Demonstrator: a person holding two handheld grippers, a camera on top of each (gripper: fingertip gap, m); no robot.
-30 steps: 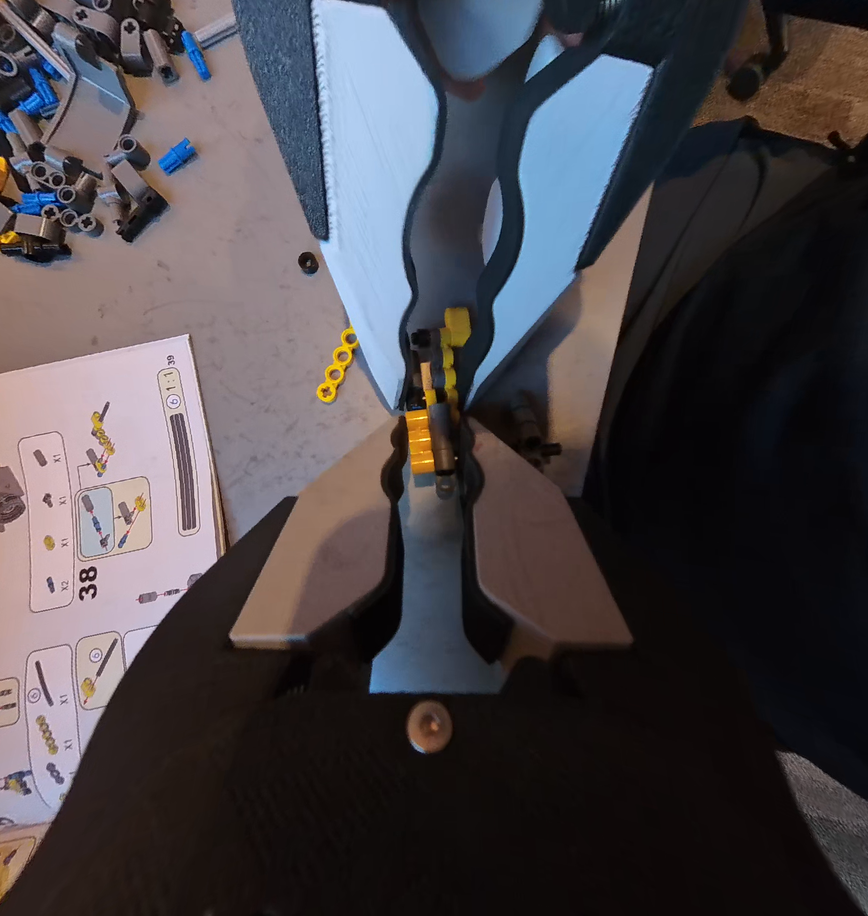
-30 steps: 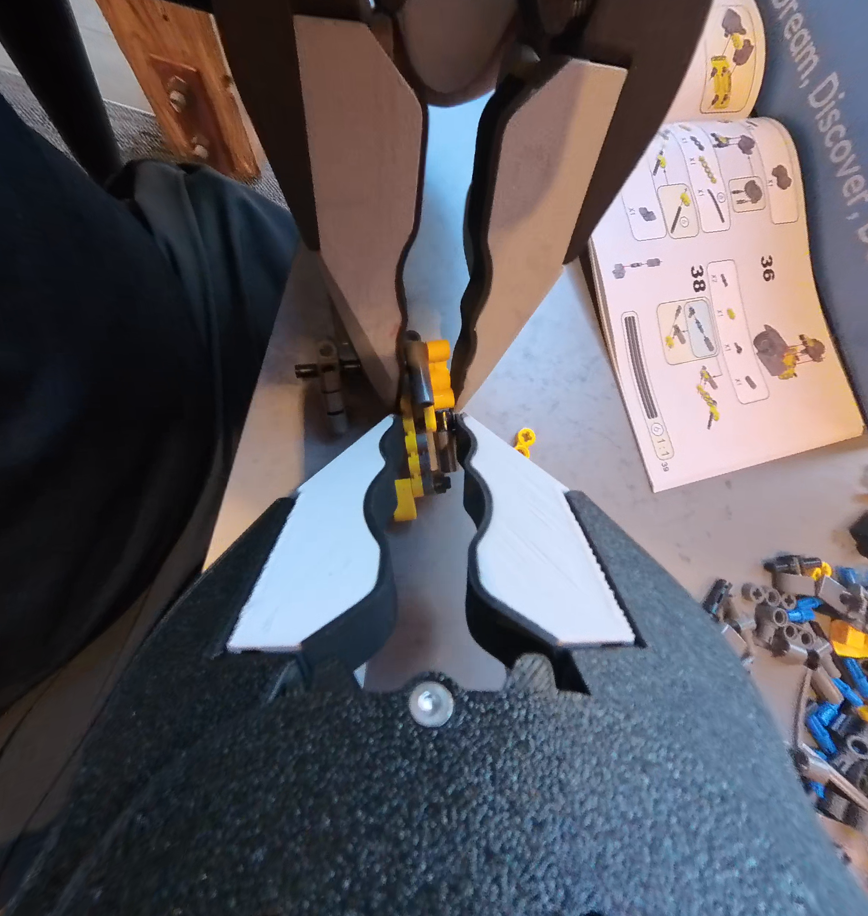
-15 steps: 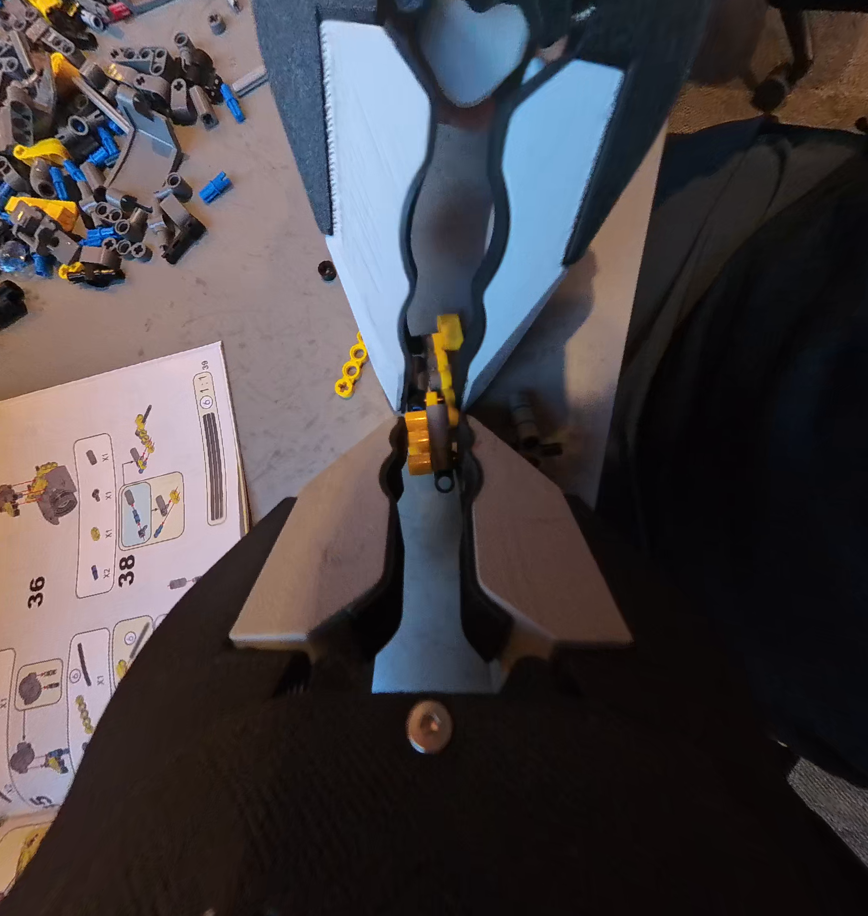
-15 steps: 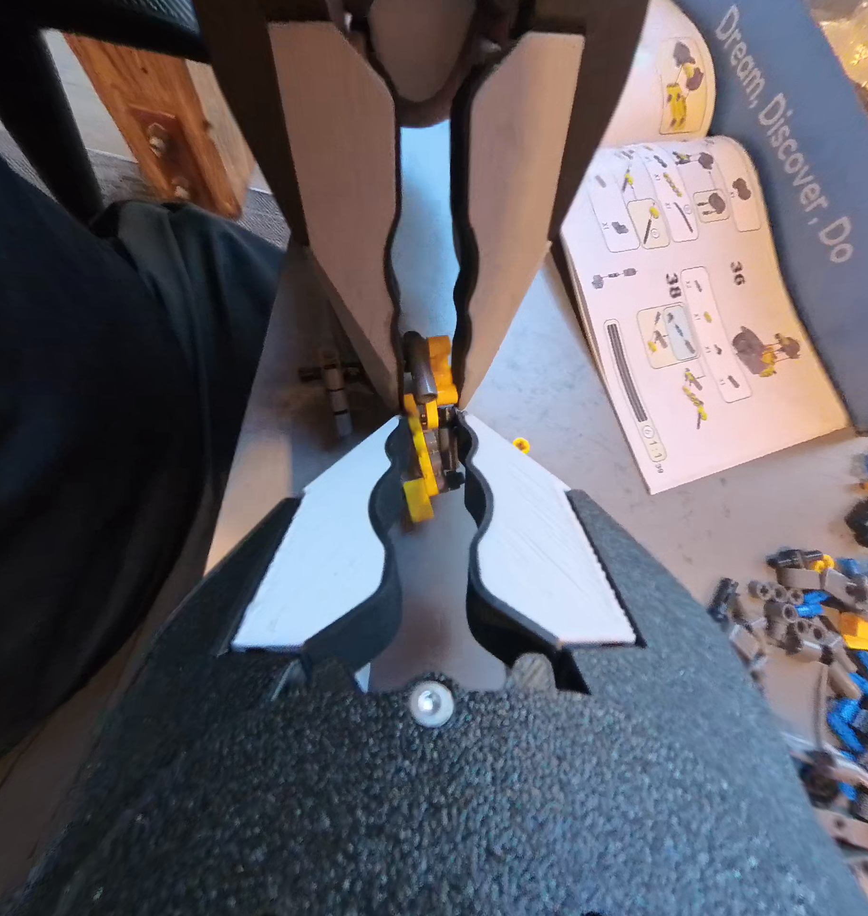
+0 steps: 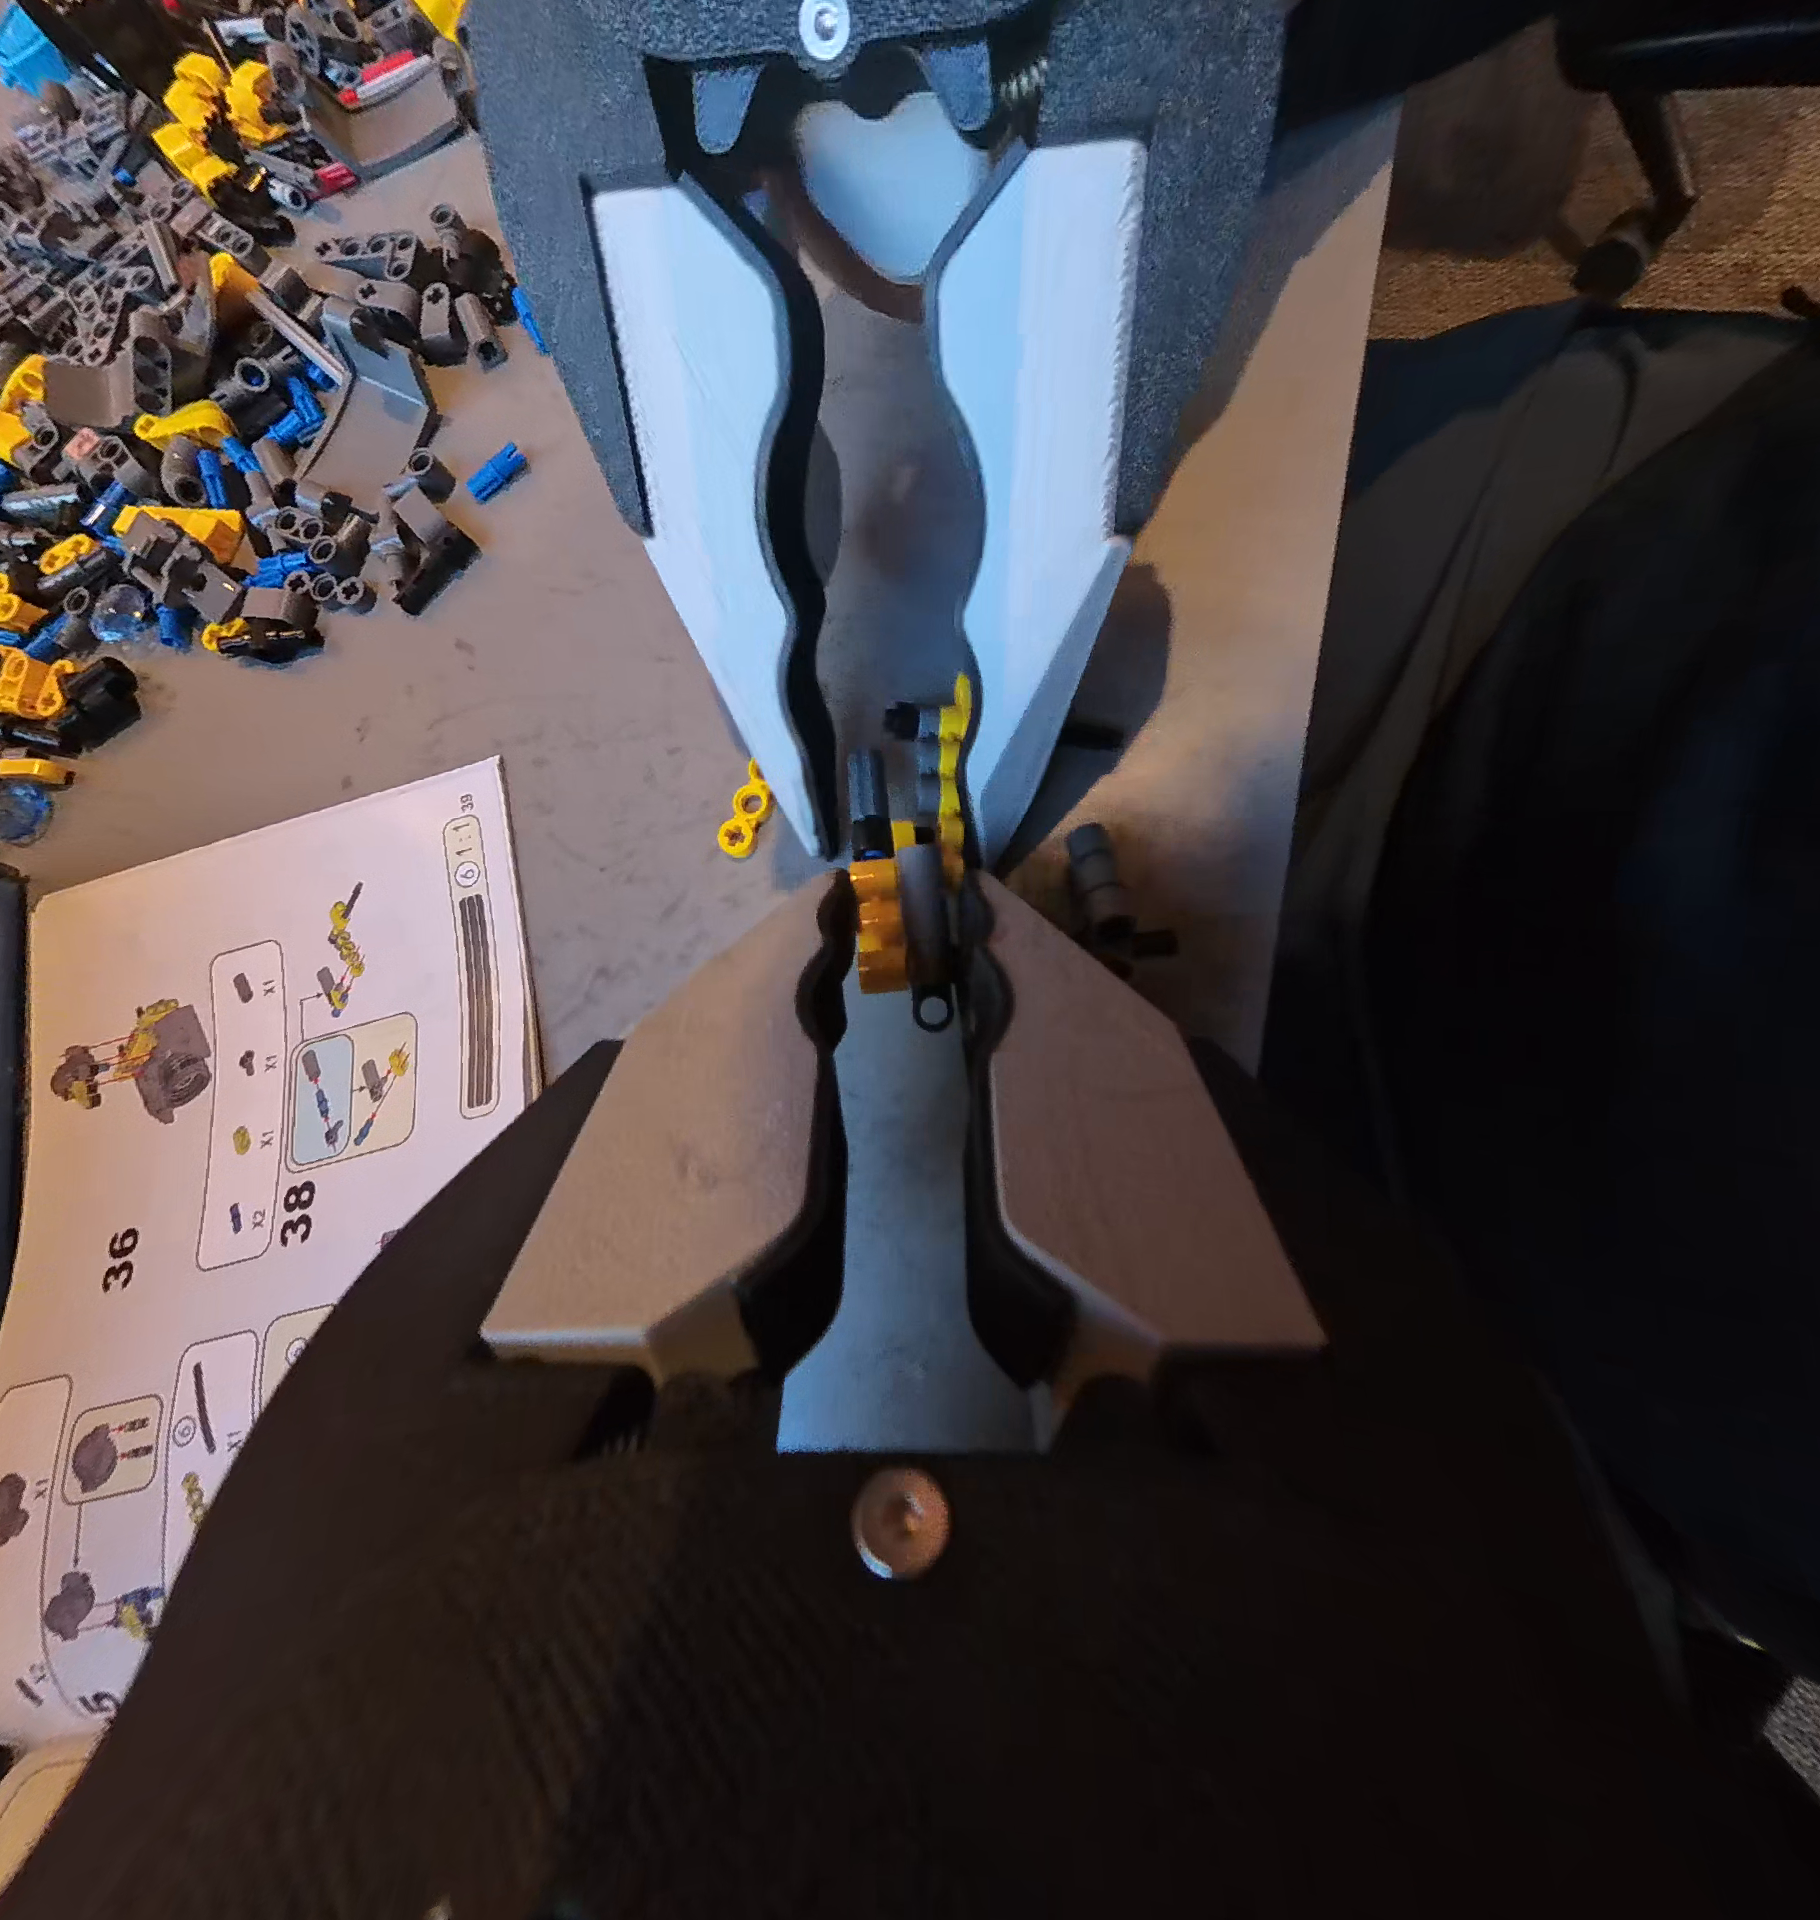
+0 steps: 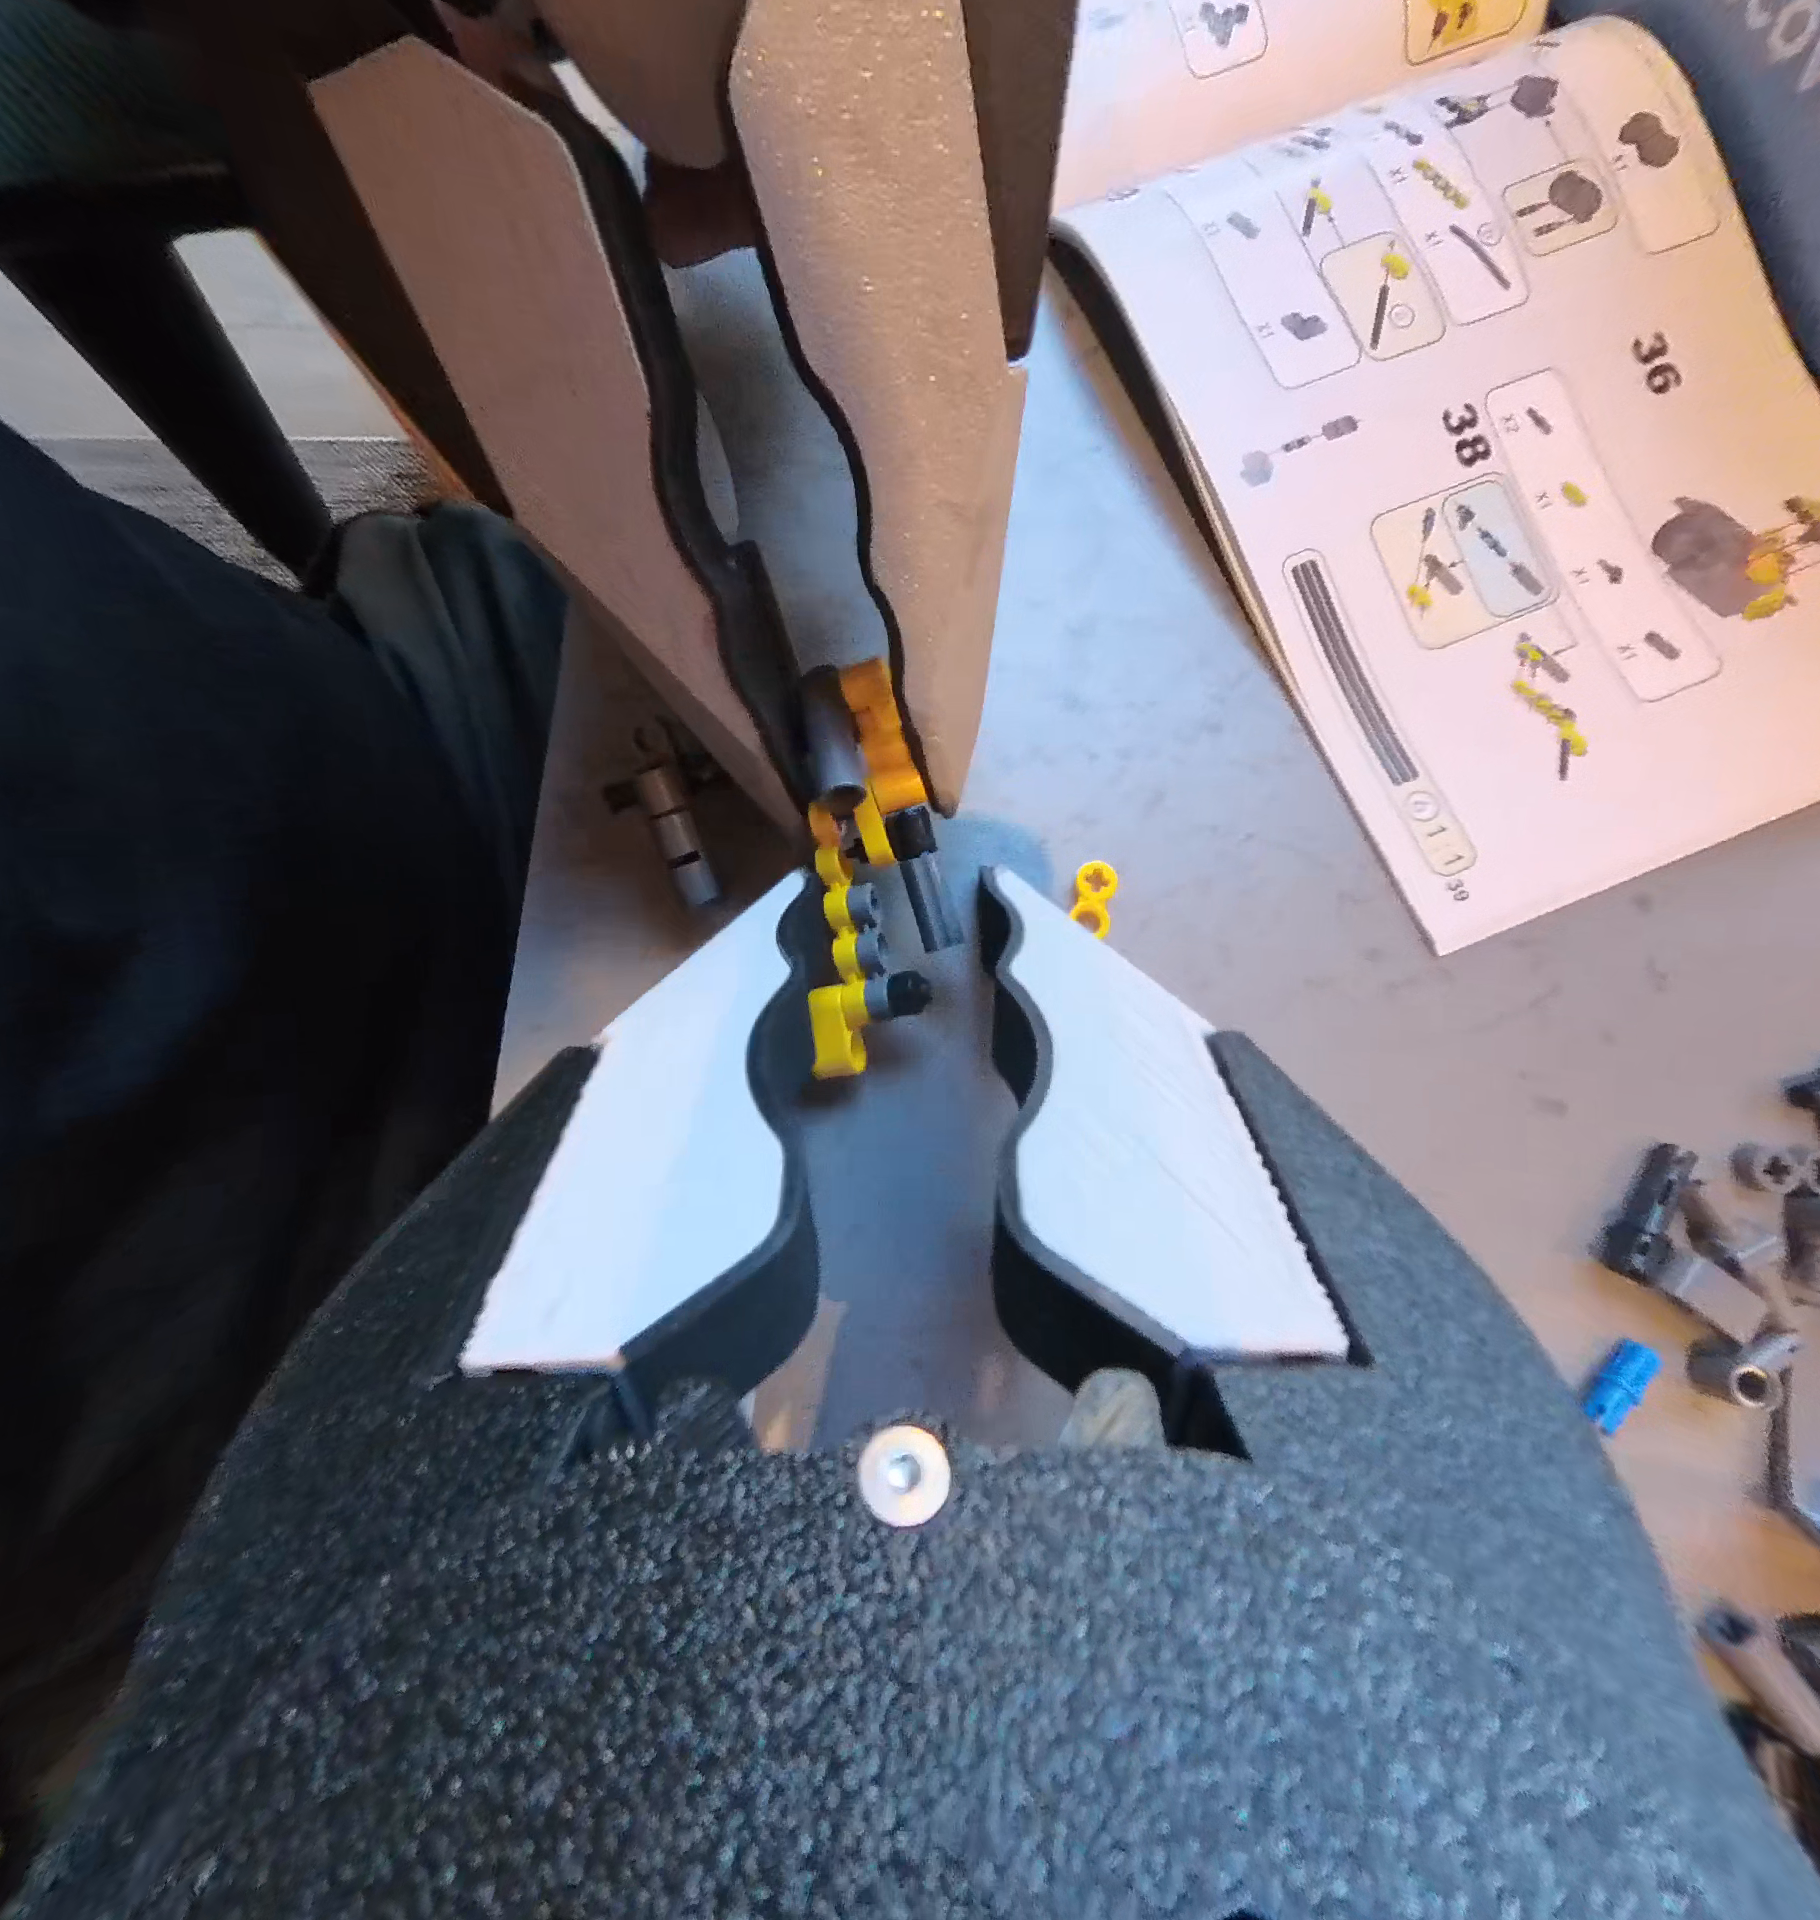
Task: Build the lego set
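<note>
A small yellow and grey brick assembly (image 5: 890,925) hangs above the table between both grippers. My left gripper (image 5: 906,883) is shut on its end with the yellow toothed part and grey tube. In the right wrist view the left gripper (image 6: 864,810) comes in from the top, still clamped on it. The assembly's yellow beam with grey pins (image 6: 838,971) reaches between the fingers of my right gripper (image 6: 895,883). The right gripper is open: the beam lies along one white finger (image 6: 677,1122), and a gap shows at the other. The right gripper (image 5: 906,847) faces my left one tip to tip.
An open instruction booklet (image 5: 262,1039) (image 6: 1508,520) lies on the grey table. A pile of grey, blue and yellow parts (image 5: 158,416) (image 6: 1768,1195) lies beyond it. A loose yellow beam (image 5: 745,816) (image 6: 1093,894) and a grey connector (image 5: 1098,883) (image 6: 672,821) lie under the grippers. A person's dark clothing (image 5: 1612,935) is at the table edge. Left and right tips are no more than a few centimetres apart.
My right gripper's fingers have spread and let go of the assembly. The left gripper keeps its hold. The two grippers have drawn slightly apart.
</note>
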